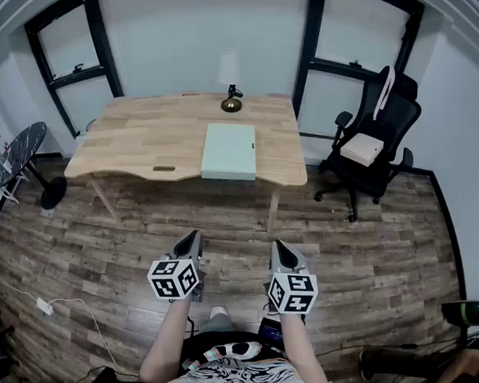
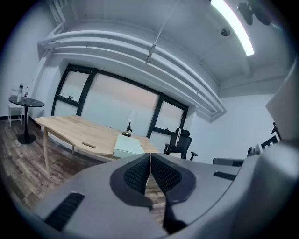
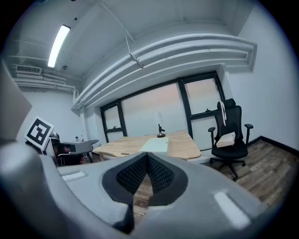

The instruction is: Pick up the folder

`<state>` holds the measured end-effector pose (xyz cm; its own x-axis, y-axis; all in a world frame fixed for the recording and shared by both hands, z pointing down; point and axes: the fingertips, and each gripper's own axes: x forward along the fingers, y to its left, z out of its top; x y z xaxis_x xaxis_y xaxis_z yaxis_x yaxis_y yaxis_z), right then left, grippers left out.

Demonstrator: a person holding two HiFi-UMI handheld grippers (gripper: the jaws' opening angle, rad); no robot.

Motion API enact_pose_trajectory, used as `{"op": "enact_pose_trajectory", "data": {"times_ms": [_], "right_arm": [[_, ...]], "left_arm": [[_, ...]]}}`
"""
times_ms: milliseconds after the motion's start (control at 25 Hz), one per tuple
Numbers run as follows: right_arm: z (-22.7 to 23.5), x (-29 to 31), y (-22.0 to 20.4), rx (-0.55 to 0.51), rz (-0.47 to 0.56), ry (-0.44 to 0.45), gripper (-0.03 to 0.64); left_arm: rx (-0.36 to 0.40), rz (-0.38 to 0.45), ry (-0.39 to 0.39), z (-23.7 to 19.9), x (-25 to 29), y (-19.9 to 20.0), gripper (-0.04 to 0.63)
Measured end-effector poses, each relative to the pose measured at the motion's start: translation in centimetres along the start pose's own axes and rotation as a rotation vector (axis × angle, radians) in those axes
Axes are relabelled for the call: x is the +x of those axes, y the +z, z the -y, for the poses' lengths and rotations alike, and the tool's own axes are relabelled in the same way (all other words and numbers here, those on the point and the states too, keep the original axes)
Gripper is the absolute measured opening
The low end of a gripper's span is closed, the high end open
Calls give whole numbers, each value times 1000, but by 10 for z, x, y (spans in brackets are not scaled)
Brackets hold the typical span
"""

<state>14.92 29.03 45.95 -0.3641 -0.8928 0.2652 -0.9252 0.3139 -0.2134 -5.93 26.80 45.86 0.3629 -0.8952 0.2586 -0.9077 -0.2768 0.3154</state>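
A pale green folder [image 1: 230, 151] lies flat on the wooden table [image 1: 136, 142], reaching to its front edge. The same folder [image 2: 127, 147] shows far off in the left gripper view, and as a thin slab [image 3: 155, 145] in the right gripper view. My left gripper [image 1: 192, 239] and right gripper [image 1: 283, 249] hang side by side over the floor, well short of the table. Both are shut with nothing between their jaws, tips meeting in their own views [image 2: 150, 154] [image 3: 147, 155].
A small brass lamp [image 1: 231, 92] stands at the table's back edge behind the folder. A black office chair [image 1: 372, 147] with a box on its seat stands to the right. A round side table [image 1: 17, 156] is at the left. Cables lie on the wood floor [image 1: 76, 310].
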Motion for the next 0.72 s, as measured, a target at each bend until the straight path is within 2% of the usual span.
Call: {"op": "enact_pose_trajectory", "data": {"times_ms": [240, 360, 560, 720], "right_arm": [[-9, 3, 2, -10, 5, 20, 5], [-11, 6, -3, -40, -13, 30, 5], [-13, 7, -9, -41, -23, 36, 5], [-17, 7, -8, -14, 9, 69, 5]], "left_arm": [[2, 2, 3, -3, -4, 1, 9], [22, -31, 11, -6, -5, -5, 8], [-29, -34, 1, -13, -11, -9, 8], [-25, -37, -2, -15, -14, -11, 8]]}}
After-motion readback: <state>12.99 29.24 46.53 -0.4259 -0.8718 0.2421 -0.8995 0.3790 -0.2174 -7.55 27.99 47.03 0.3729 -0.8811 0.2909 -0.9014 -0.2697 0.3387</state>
